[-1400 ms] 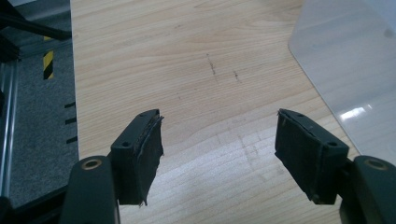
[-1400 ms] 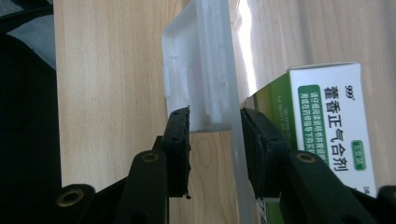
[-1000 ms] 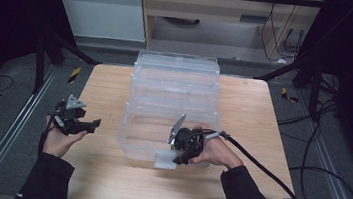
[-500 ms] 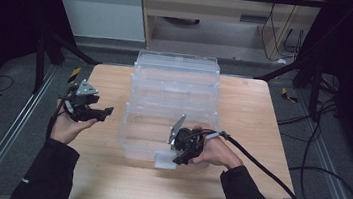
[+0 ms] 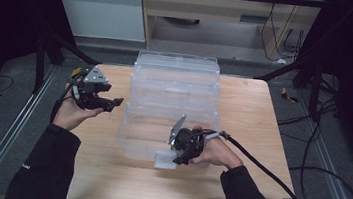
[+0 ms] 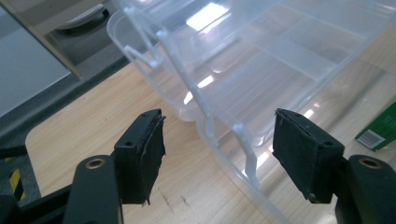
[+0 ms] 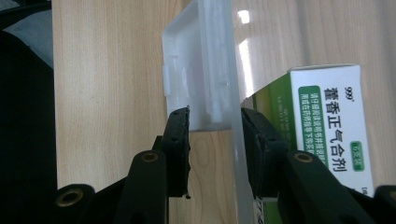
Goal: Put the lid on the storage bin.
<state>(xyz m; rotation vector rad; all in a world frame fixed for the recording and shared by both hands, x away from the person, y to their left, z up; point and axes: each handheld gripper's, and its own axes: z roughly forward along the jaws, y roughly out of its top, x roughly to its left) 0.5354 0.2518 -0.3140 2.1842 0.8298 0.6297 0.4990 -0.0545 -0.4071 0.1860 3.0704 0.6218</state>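
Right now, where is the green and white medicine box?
In the right gripper view the medicine box lies on the wooden table inside the clear plastic organiser, just right of the right gripper at the organiser's front latch.

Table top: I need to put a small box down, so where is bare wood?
Free: right strip between the clear organizer and the table edge, and the front strip. Crowded: the middle, around the right tongs; left tongs hover at the organizer's left.
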